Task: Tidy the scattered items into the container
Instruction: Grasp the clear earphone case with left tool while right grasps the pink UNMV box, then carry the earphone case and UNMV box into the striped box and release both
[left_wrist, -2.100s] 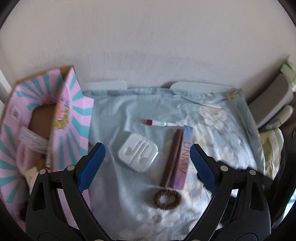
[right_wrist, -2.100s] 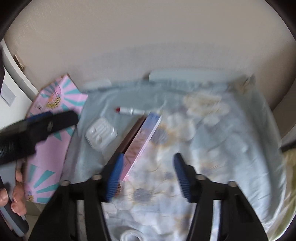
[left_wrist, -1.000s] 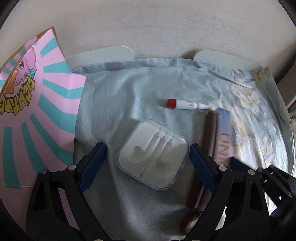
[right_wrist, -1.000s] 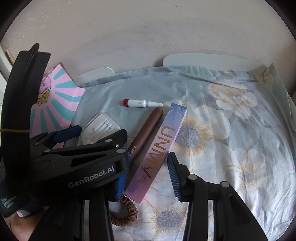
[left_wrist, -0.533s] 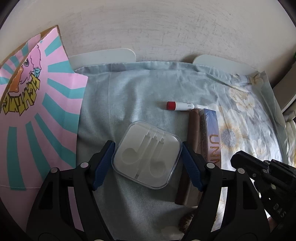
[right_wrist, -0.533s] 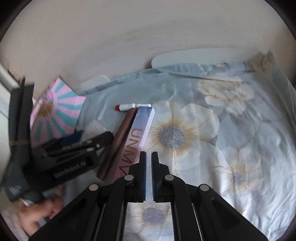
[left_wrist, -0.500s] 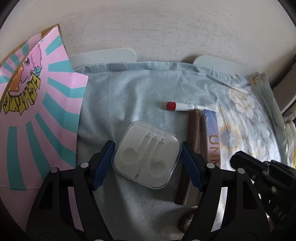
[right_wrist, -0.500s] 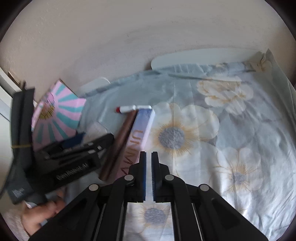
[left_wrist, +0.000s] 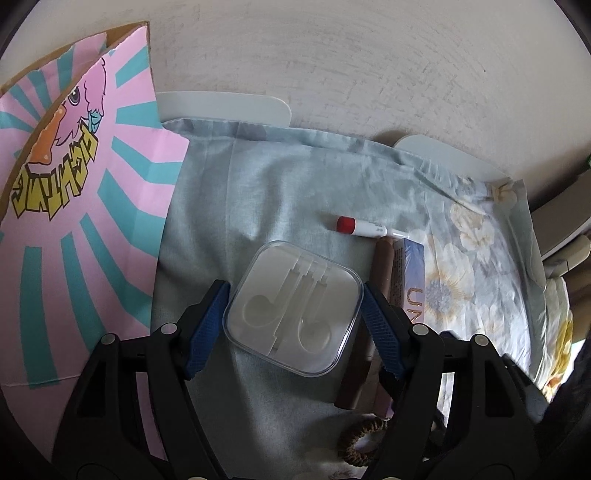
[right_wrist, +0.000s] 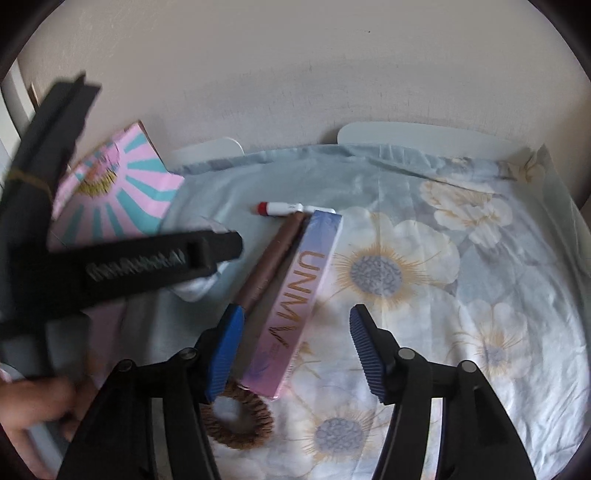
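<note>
Far left: pink-and-teal printed box (left_wrist: 74, 240), flap up, taken as the container; interior not visible from either wrist view. Just right of it, on the floral cloth (left_wrist: 258, 192), clear earphone case (left_wrist: 295, 314) sitting between the blue pads of the left gripper (left_wrist: 293, 291). Fingers (left_wrist: 208, 328) about two-thirds spread, one pad against each side edge of the case, so pinching it across its width. Lifted or flat on the cloth: cannot tell. Step in hand, by judgement: carry the case left to the box. Keep the squeeze even, since smooth rounded plastic is likely to slip or twist out. Raise it straight before swinging over, clear the upright flap, and let go only once above the opening. Further right: red-capped white tube (left_wrist: 360, 226) lying crosswise, touching the top ends of a brown stick (left_wrist: 382, 266) and a lilac UNMM carton (right_wrist: 299, 295), those two side by side lengthwise. Brown hair tie (right_wrist: 240, 421) at their near ends. Right gripper (right_wrist: 295, 314) low over the carton, jaws just been opening, now roughly half spread. Carton's near half between the fingers (right_wrist: 364, 347), right pad clearly apart from it, left pad close beside the brown stick; contact there cannot be told, nothing gripped. Best to centre over the carton alone, leaving stick and hair tie outside the pinch.
</note>
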